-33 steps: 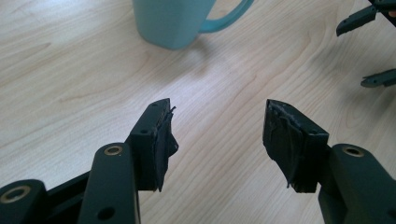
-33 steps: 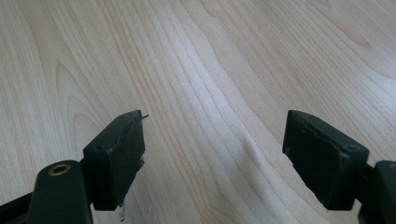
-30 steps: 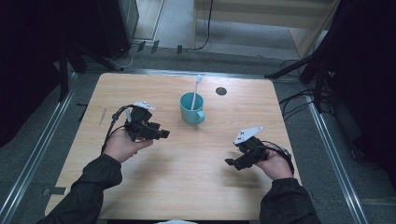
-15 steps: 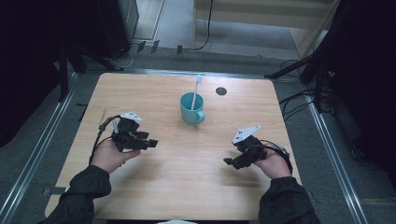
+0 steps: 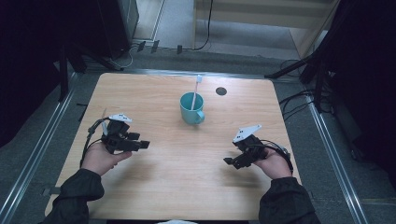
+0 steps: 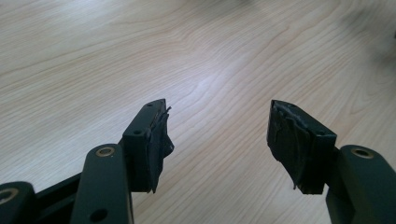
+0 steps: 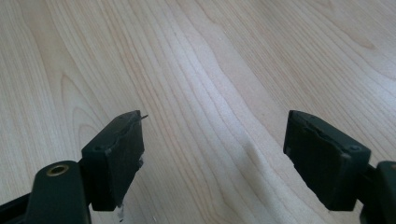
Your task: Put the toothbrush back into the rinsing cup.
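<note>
Both grippers gaping and empty over bare table, left gripper, right gripper, high view adds teal mug

A wooden table is holding a blue cup near its far edge, with a dark round spot beside it.

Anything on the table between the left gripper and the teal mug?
Nothing: the high view shows bare wooden table between the left gripper and the mug.
</note>
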The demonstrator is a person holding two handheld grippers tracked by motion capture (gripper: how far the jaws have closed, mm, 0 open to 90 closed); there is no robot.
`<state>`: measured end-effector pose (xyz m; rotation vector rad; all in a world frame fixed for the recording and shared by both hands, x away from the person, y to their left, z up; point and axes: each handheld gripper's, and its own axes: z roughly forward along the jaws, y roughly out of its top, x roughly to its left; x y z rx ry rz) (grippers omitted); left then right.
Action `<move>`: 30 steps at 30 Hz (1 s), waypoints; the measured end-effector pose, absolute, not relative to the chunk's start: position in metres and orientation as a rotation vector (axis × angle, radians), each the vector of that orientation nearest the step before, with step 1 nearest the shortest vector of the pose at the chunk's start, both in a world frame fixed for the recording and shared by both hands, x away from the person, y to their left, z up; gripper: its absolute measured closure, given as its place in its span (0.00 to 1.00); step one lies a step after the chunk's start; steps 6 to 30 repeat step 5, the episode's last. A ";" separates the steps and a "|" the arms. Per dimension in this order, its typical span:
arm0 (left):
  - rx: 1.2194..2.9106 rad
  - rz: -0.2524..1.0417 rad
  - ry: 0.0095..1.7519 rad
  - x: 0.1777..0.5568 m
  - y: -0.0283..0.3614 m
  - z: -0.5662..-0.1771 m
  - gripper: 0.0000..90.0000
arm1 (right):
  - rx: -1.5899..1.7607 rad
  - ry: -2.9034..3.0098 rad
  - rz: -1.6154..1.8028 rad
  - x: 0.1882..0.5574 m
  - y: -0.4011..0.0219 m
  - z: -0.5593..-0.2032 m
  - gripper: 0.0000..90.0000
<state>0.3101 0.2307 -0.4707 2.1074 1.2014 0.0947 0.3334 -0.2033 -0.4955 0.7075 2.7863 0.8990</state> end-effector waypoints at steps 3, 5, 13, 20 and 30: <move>2.098 0.104 1.219 0.310 0.236 -0.472 0.44 | 0.728 2.779 0.903 0.335 -0.205 -0.495 0.22; 2.091 0.106 1.223 0.311 0.237 -0.472 0.44 | 0.722 2.775 0.906 0.336 -0.205 -0.495 0.22; 2.091 0.106 1.223 0.311 0.237 -0.472 0.44 | 0.722 2.775 0.906 0.336 -0.205 -0.495 0.22; 2.091 0.106 1.223 0.311 0.237 -0.472 0.44 | 0.722 2.775 0.906 0.336 -0.205 -0.495 0.22; 2.091 0.106 1.223 0.311 0.237 -0.472 0.44 | 0.722 2.775 0.906 0.336 -0.205 -0.495 0.22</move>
